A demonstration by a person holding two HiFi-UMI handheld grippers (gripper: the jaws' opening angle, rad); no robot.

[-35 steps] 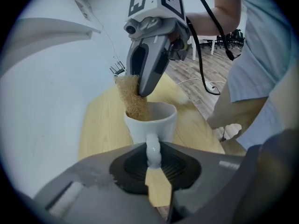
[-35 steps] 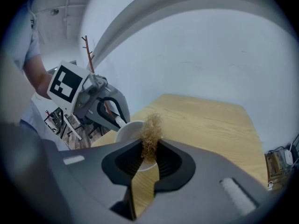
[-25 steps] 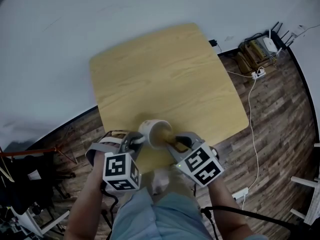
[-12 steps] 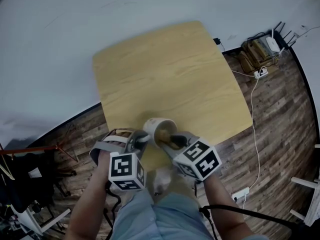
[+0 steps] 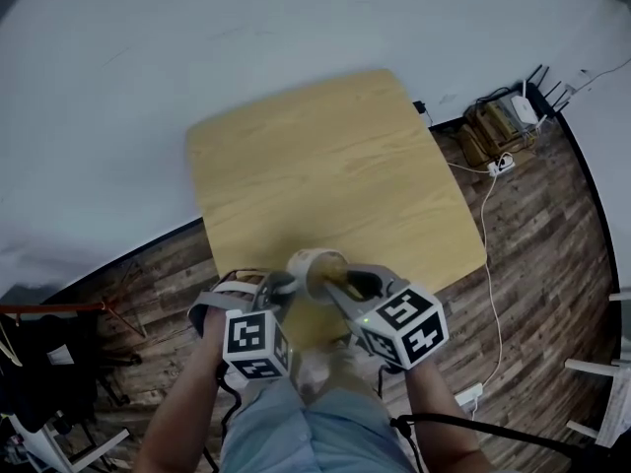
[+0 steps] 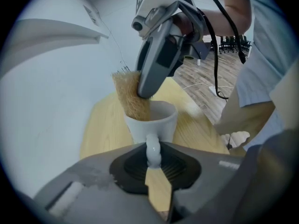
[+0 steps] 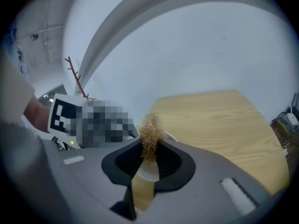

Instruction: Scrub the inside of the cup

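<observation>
A white cup [image 5: 314, 262] stands near the front edge of the yellow wooden table [image 5: 325, 166]. My left gripper [image 5: 280, 286] is shut on the cup's handle [image 6: 153, 149], which shows pinched between the pads in the left gripper view. My right gripper [image 5: 345, 282] is shut on a tan fibrous scrubber [image 6: 131, 98]. The scrubber's lower end dips inside the cup [image 6: 152, 122] against its left wall, and its upper part sticks out above the rim. In the right gripper view the scrubber [image 7: 150, 133] stands between the jaws with the cup's rim [image 7: 145, 172] just below.
The table's back and right parts are bare wood. A pale wall [image 5: 246, 37] runs behind it. On the plank floor to the right lie a power strip with cables [image 5: 501, 164] and boxes [image 5: 493, 116]. Dark gear [image 5: 39, 363] stands at the lower left.
My right gripper has rolled and lifted a little with the scrubber, drawing it partly up out of the cup. The left gripper and the cup stay put.
</observation>
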